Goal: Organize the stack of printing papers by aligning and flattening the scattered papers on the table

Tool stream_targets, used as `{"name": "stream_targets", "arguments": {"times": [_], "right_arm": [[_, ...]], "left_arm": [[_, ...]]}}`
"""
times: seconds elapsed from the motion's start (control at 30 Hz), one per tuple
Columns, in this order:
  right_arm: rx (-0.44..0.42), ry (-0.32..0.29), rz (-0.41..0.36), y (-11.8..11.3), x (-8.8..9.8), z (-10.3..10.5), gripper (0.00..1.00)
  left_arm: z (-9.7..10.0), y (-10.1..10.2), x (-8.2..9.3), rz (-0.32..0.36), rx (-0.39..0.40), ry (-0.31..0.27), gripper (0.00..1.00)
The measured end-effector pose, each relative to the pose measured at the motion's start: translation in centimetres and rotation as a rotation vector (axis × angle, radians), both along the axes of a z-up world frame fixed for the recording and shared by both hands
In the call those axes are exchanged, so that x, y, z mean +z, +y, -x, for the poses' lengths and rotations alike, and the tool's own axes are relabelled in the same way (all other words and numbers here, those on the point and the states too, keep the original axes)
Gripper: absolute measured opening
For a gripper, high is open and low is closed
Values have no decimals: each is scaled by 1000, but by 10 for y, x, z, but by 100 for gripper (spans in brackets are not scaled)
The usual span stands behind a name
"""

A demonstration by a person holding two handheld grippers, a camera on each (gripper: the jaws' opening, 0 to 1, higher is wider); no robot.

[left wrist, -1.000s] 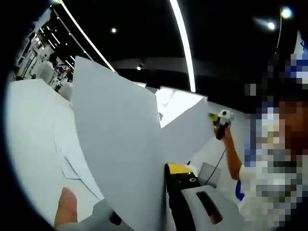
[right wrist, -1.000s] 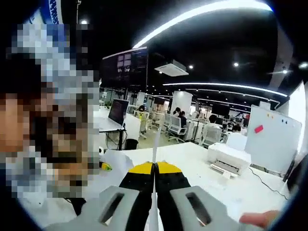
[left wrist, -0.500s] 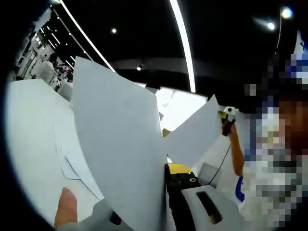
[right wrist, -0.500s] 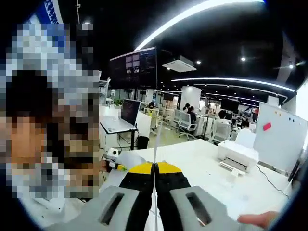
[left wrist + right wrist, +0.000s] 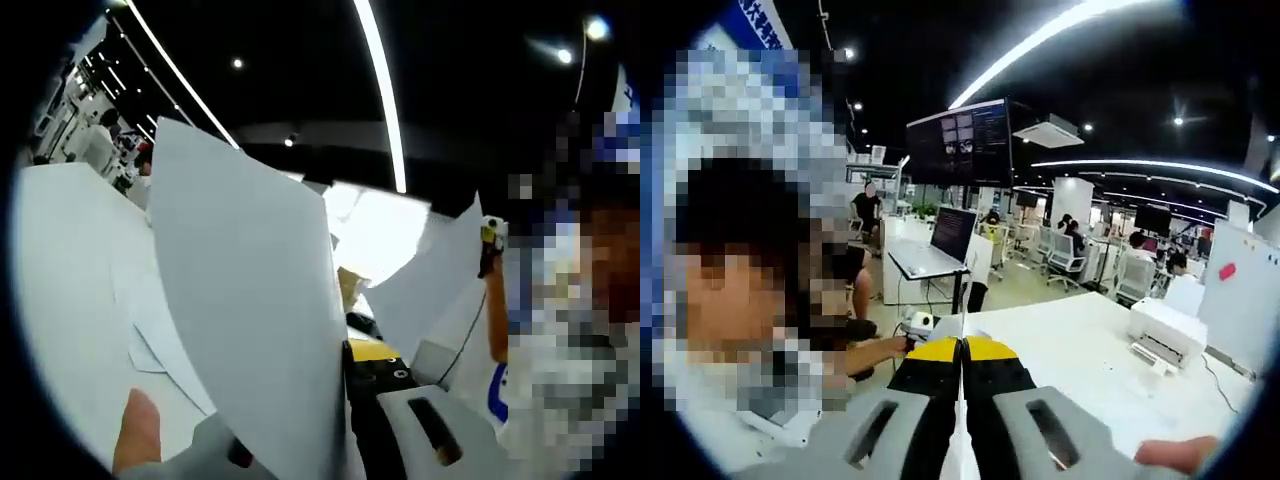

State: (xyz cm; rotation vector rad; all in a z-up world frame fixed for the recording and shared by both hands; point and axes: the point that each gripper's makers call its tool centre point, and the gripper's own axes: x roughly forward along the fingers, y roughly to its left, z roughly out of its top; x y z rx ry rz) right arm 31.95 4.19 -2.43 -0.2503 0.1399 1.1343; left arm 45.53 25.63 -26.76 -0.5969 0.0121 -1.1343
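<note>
— Left gripper view had the big sheet (image 5: 240, 300) standing almost on edge. I had the left gripper (image 5: 345, 350) pressed together on that sheet's lower edge, so its long side ran up and away from the jaws, well above the table (image 5: 60, 290).

— And the other hand?

— I saw the right gripper (image 5: 490, 240) across from me, held high, pinching a second sheet (image 5: 430, 295) that hung below it and slanted back toward my side. In the right gripper view that gripper's (image 5: 962, 350) jaws were pressed together on a thin white edge, seen end-on.

— Which was nearer the pile?

— The left, I judged. A few loose sheets (image 5: 150, 340) lay flat on the table just beyond it, corners out of line. Both lifted sheets would have to come down that way to be squared.

— How did the paper look?

— Plain white, unmarked, stiff enough to stand, with a slight bow and no creases I could see.
</note>
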Motion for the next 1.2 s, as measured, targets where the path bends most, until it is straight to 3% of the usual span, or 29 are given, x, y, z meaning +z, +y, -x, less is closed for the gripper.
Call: {"name": "stream_targets", "arguments": {"times": [0.2, 0.37, 0.57, 0.7, 0.87, 0.97, 1.2], "right_arm": [[67, 68, 20, 19, -19, 11, 0], [101, 144, 16, 32, -38, 5, 0], [120, 276, 13, 41, -63, -17, 0], [106, 317, 43, 50, -93, -38, 0], [82, 352, 70, 56, -116, -64, 0], [77, 393, 78, 55, -121, -81, 0], [60, 404, 92, 53, -128, -98, 0]], "left_arm": [[0, 1, 1, 4, -1, -1, 6], [0, 1, 1, 6, -1, -1, 6], [-2, 3, 1, 7, 0, 0, 6], [-3, 5, 1, 10, 0, 2, 6], [-3, 5, 1, 12, -1, 7, 6], [-3, 5, 1, 14, -1, 9, 6], [-3, 5, 1, 14, -1, 11, 6]]}}
